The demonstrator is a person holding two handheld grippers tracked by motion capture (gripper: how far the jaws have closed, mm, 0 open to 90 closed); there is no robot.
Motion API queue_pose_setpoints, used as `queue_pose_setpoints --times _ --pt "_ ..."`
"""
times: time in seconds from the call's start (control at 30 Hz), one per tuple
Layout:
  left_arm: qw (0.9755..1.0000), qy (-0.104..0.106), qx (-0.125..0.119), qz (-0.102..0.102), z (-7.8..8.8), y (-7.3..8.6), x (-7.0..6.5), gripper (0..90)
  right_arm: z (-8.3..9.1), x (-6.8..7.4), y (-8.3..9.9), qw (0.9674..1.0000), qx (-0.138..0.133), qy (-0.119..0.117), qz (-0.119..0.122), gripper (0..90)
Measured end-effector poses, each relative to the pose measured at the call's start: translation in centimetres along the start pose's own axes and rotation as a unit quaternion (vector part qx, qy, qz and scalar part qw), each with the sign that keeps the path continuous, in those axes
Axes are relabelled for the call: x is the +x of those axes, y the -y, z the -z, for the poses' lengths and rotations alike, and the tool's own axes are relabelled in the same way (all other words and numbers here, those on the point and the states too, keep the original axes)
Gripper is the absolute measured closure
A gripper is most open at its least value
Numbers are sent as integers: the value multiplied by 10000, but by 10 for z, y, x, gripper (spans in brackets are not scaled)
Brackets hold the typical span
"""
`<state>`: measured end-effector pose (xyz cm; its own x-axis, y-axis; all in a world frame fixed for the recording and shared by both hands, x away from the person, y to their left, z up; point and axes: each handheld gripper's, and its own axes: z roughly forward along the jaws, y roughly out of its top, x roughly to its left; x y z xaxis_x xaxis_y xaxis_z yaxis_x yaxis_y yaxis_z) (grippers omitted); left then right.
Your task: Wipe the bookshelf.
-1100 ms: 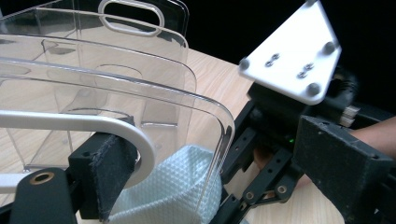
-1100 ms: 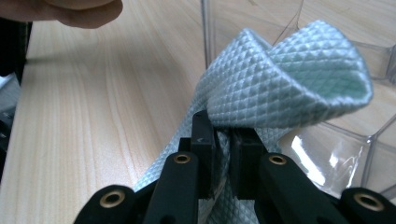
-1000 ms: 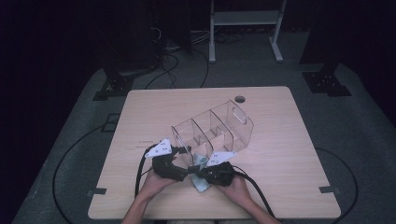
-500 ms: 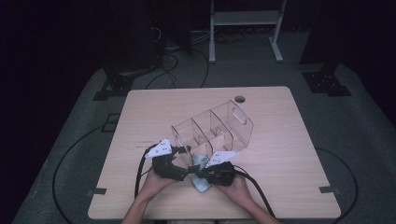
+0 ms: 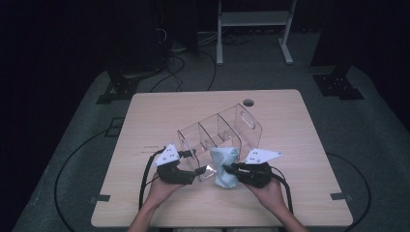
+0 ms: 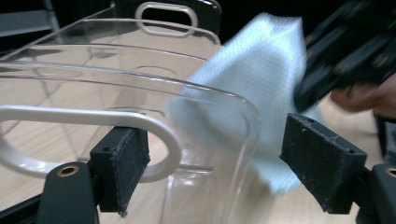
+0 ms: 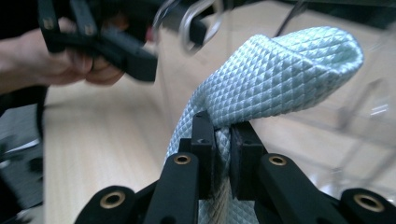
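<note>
1. The right gripper (image 7: 223, 135) has its jaws pinching a pale blue cloth (image 7: 275, 70), which stands up just in front of the near end of the clear organizer (image 5: 220, 135). The pinch sits low on a bunched fold, so the loose top may flop the wrong way and miss the wall it seems meant to wipe.

2. The left gripper (image 6: 224, 158) has just been closing its jaws around the organizer's near wall, beside the handle slot (image 6: 88, 135). One pad touches the plastic, but the other pad (image 6: 322, 161) stands clear of it, so nothing is clamped yet. If the cloth pushes now, the organizer could slide toward the tabletop's far edge.

3. The organizer looks tilted, resting in the middle of the tabletop (image 5: 309, 193). An off-centre squeeze on smooth plastic could make it twist or drop flat.

4. The grippers work close together near the tabletop's near edge. The cloth may catch between the left gripper's pad and the wall, or the two tools may knock.
</note>
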<state>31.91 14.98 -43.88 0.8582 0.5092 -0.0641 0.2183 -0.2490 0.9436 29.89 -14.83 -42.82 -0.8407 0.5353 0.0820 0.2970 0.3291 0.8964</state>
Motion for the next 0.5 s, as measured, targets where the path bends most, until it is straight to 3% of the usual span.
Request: queue_pose_setpoints --times 0.07,0.13,0.23,0.5 --pt "9999 -139 -6 -48 0 0 -2 289 5 -4 -9 9996 -71 252 60 820" --pt "9997 -216 29 -120 0 0 -2 326 4 -6 -13 9993 -59 357 79 820" --pt "9994 -291 49 -154 0 0 -3 378 -4 -8 -16 9976 103 647 231 821" --pt "9991 -343 110 -216 -1 0 -4 421 -24 -17 -1 9969 451 646 10 819"
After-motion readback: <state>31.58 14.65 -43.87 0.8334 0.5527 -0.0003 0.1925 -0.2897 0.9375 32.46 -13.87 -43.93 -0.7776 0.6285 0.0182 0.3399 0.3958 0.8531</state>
